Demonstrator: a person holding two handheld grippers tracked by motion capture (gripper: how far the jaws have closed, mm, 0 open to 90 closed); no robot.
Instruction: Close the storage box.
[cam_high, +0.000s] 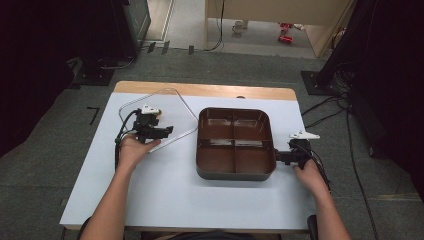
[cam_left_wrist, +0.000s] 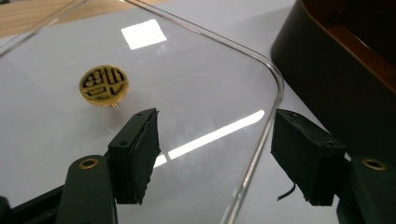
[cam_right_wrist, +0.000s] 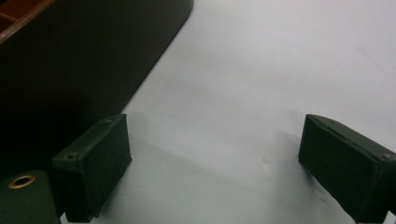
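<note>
Left gripper view: clear lid (cam_left_wrist: 196, 88) edge between left gripper (cam_left_wrist: 215, 156) jaws.

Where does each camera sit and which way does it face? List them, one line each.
High view: above the person's side, looking forward and down on the table; forearms, both grippers.
Left gripper view: on the left gripper, facing the clear lid edge between its open jaws.
Right gripper view: on the right gripper, facing bare table.
Shared: the brown tray.

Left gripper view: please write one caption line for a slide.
Open left gripper straddles the rim of a clear lid beside a brown tray.
</note>
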